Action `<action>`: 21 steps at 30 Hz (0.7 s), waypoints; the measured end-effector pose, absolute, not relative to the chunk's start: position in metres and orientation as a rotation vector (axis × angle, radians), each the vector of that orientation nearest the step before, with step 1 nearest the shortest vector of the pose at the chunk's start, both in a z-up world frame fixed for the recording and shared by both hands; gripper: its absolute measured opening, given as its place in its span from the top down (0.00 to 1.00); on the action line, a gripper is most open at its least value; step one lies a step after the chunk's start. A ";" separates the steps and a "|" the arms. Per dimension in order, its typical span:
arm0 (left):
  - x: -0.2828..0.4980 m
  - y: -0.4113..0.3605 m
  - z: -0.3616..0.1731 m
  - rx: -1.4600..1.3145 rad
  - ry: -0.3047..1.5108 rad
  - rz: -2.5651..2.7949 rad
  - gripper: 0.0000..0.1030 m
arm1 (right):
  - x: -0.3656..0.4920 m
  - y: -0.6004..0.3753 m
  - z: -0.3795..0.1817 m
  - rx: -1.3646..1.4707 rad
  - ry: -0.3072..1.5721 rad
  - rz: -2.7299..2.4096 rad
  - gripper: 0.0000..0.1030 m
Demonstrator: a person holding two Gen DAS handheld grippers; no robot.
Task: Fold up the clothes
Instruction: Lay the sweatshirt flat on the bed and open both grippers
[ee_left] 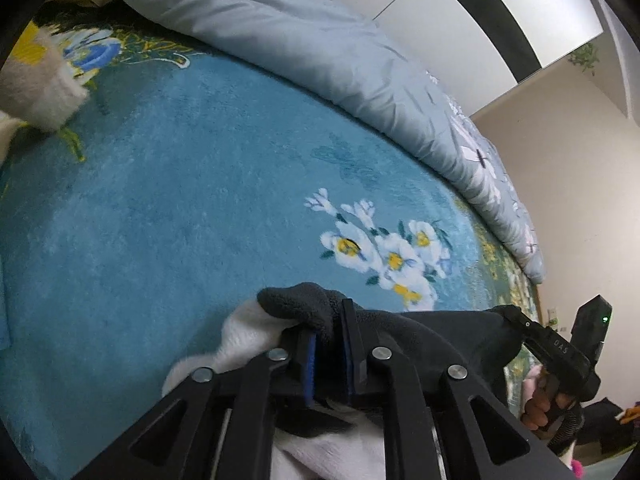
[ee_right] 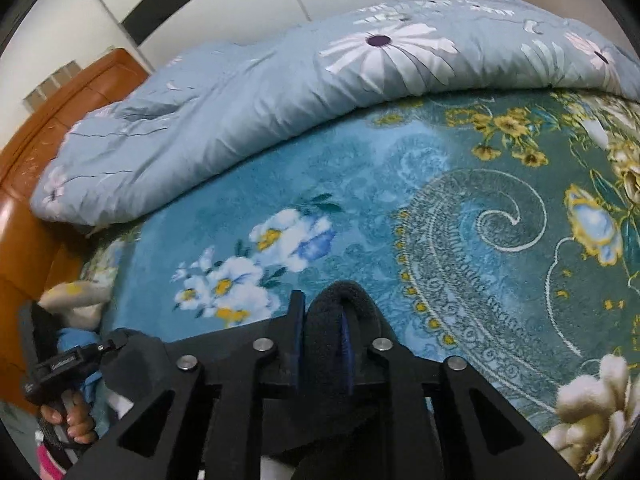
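A dark grey fleece garment [ee_left: 440,332] with a white fleece part [ee_left: 248,332] lies low over the blue floral blanket [ee_left: 180,200], stretched between my two grippers. In the left wrist view, my left gripper [ee_left: 329,320] has a dark fold filling the gap between its blue pads [ee_left: 310,364]. My right gripper [ee_left: 516,314] holds the garment's other end at the right, with a hand [ee_left: 538,408] on its grip. In the right wrist view, my right gripper [ee_right: 332,314] has a rounded dark fold [ee_right: 340,296] packed between its jaws. My left gripper [ee_right: 114,346] shows at the lower left.
A bunched light-blue flowered quilt [ee_right: 240,112] lies along the far side of the bed. An orange-brown headboard [ee_right: 44,128] stands at the left. A cream fluffy item [ee_left: 40,92] rests on the blanket at the far left. White wardrobe doors [ee_left: 480,12] stand behind.
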State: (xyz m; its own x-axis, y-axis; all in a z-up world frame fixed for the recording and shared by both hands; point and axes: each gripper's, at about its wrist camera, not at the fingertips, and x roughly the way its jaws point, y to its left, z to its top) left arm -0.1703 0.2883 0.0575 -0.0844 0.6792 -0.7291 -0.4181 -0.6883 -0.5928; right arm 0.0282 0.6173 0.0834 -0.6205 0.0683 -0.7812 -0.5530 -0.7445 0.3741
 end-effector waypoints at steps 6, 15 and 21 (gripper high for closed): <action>-0.125 0.254 0.090 -1.334 -0.200 1.928 0.55 | 0.064 0.580 0.115 -1.103 0.733 2.470 0.54; -0.040 0.206 0.107 -1.161 -0.077 1.988 0.49 | 0.132 0.496 0.103 -1.262 0.626 2.491 0.54; 0.017 0.215 0.093 -1.157 0.050 1.898 0.49 | 0.160 0.438 0.066 -1.444 0.507 2.422 0.54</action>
State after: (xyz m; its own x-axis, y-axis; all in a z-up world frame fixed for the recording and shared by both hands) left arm 0.0169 0.2147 0.0932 -0.1724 0.6594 -0.7317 -0.6970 -0.6066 -0.3825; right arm 0.1595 0.4381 0.0661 -0.4634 0.0559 -0.8844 -0.4063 -0.9004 0.1559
